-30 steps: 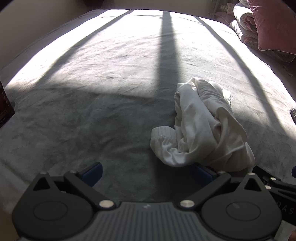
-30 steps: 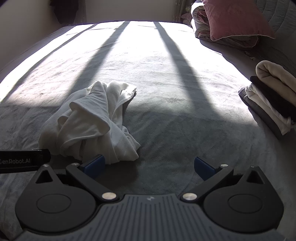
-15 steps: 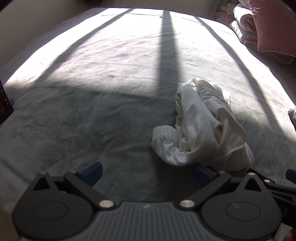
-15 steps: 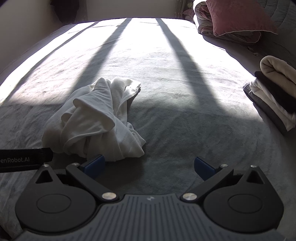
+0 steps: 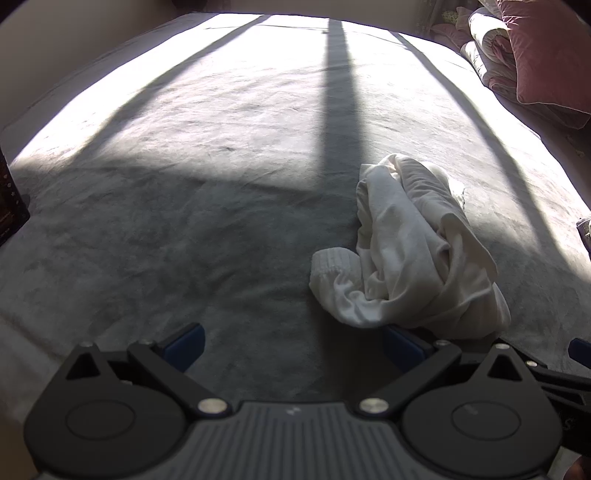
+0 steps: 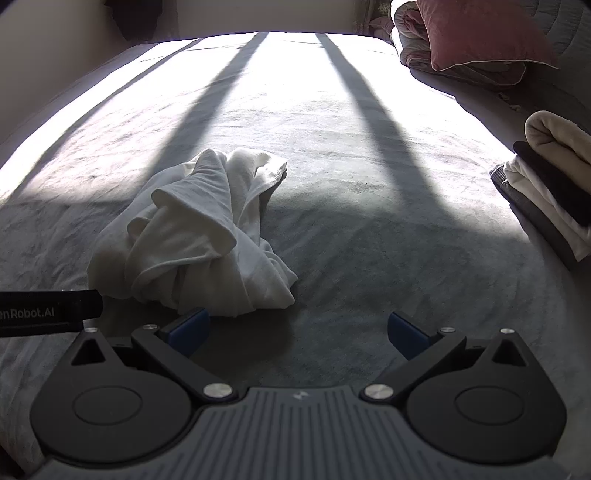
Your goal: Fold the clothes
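A crumpled white garment (image 5: 406,251) lies in a heap on the grey bed cover (image 5: 184,184), a ribbed cuff sticking out at its near left. It also shows in the right wrist view (image 6: 195,236). My left gripper (image 5: 293,345) is open and empty, low over the bed, its right finger close to the heap's near edge. My right gripper (image 6: 297,330) is open and empty, its left finger just in front of the heap. Part of the left gripper's body (image 6: 48,314) shows at the left edge of the right wrist view.
A stack of folded clothes (image 6: 550,184) lies at the right side of the bed. A maroon pillow (image 6: 480,33) and rolled bedding (image 6: 410,40) sit at the far right. A dark object (image 5: 11,206) stands at the left edge. Sunlight and shadow bars cross the bed.
Both grippers have moved slightly forward toward the white garment, so it looms a little larger. The jaws have stayed open and the garment has not moved.
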`<state>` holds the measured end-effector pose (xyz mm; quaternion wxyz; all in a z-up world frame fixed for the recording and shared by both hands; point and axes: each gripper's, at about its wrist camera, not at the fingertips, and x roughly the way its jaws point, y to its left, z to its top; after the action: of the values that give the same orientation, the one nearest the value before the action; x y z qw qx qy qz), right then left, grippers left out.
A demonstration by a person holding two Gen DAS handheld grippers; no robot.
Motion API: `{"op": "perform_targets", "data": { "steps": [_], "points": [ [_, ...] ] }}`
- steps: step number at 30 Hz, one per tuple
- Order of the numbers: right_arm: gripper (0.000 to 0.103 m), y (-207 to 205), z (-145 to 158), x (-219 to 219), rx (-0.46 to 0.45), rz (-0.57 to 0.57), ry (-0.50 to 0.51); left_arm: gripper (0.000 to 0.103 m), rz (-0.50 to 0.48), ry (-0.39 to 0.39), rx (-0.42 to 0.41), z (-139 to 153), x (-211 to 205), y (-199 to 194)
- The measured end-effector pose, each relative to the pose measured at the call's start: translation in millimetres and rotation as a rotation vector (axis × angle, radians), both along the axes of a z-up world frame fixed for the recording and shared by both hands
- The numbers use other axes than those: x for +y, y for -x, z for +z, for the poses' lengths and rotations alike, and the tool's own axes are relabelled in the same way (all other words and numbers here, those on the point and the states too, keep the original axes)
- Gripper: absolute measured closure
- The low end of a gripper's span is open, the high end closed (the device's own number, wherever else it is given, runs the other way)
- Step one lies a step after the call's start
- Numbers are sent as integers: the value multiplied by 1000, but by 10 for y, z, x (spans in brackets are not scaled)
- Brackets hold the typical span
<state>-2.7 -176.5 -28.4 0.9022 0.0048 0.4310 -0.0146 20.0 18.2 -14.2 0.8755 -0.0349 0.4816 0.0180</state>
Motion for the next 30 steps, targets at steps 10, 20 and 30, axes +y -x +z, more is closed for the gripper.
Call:
{"op": "perform_targets", "data": {
  "steps": [10,20,30],
  "points": [
    [0,6,-15,9,4,5,2,0,-3,2,5,-14,0,-3],
    [0,6,-24,17,9,10,7,0,-4,0,8,-25,9,-9],
    [0,-11,52,41,8,9,25,0,-21,-79,2,80,52,-38]
  ]
}}
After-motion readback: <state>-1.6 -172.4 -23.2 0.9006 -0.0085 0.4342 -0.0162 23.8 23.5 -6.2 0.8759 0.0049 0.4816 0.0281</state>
